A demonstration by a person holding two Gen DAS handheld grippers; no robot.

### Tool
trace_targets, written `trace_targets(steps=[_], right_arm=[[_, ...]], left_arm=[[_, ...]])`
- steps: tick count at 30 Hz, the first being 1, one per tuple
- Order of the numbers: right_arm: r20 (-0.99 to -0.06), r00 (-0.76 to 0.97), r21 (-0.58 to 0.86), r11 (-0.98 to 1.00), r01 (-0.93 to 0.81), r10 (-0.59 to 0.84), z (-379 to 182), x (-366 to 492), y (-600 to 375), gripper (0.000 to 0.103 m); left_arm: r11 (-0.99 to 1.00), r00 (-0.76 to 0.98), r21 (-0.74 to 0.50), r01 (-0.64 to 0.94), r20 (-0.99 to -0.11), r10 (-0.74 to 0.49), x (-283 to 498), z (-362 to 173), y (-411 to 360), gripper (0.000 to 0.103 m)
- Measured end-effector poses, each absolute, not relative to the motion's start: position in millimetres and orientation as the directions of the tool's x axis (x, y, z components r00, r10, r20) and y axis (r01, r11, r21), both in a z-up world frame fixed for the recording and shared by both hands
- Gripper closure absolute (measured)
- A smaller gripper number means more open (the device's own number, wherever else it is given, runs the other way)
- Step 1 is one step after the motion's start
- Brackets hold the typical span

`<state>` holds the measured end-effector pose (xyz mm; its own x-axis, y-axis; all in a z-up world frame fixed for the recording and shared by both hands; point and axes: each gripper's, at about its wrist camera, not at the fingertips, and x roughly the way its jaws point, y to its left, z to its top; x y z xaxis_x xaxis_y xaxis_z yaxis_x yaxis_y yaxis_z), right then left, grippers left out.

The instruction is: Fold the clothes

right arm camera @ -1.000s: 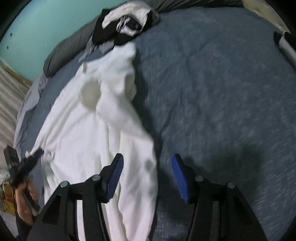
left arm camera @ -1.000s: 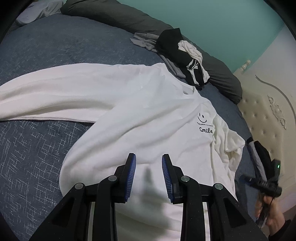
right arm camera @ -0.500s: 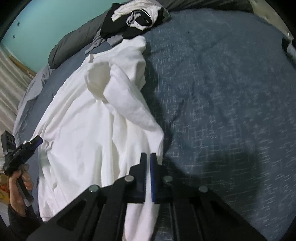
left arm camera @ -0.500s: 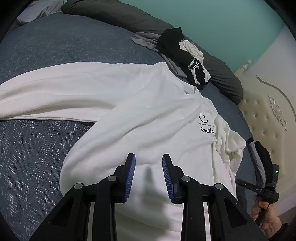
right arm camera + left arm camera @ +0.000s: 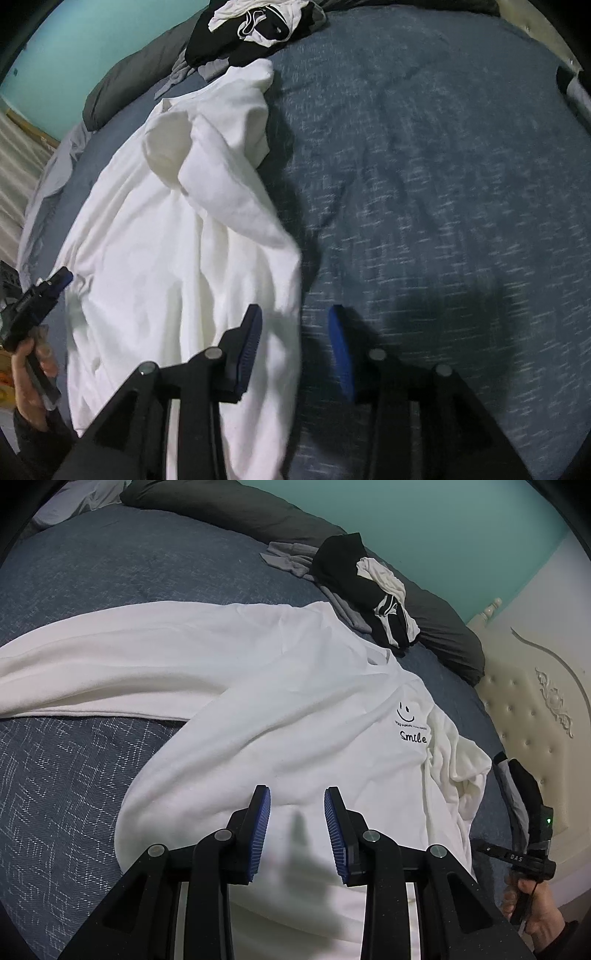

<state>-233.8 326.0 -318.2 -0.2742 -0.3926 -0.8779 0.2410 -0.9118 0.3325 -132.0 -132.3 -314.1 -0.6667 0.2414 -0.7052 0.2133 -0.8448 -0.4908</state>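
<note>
Half a second ago the right gripper (image 5: 295, 347) was pressed together at the near edge of the white long-sleeved sweatshirt (image 5: 280, 716); its blue-padded jaws are now standing spread, straddling that edge and gripping nothing. Across the garment, the left gripper (image 5: 297, 830) is hovering with its jaws spread too, just above the near hem, nothing between them. The sweatshirt is lying front-up on the blue-grey woven bedspread (image 5: 66, 782), one sleeve stretching out flat to the left, the right sleeve bunching in folds along the body. Beyond the collar, a pile of black, white and grey clothes (image 5: 362, 587) is resting against a long dark grey pillow (image 5: 236, 509). Behind that, a teal wall (image 5: 443, 520) is showing.
</note>
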Motion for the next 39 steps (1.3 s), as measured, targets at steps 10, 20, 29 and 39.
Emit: trace_targets(steps=[10,20,29,39], right_arm=[[-0.879,-0.313,0.266,-0.915,0.303,-0.36,-306,-224,323,0.101],[-0.839,-0.486,0.12,-0.955,0.271,-0.243,-226,-233,369,0.101],[-0.838,-0.507,0.03,-0.945,0.325,-0.201,-205,-248,370,0.101],[-0.859,-0.307,0.249,-0.859,0.447,-0.409,-272,-234,315,0.098]], left_arm=[[-0.842,-0.666,-0.494,0.219,-0.706,0.241,-132,-315,-134,0.07],[-0.84,-0.667,-0.497,0.218,-0.704,0.244,-133,-315,-135,0.07],[-0.844,-0.664,-0.493,0.212,-0.706,0.246,-135,-316,-131,0.07],[-0.845,-0.66,-0.491,0.212,-0.71,0.247,-136,-317,-133,0.07]])
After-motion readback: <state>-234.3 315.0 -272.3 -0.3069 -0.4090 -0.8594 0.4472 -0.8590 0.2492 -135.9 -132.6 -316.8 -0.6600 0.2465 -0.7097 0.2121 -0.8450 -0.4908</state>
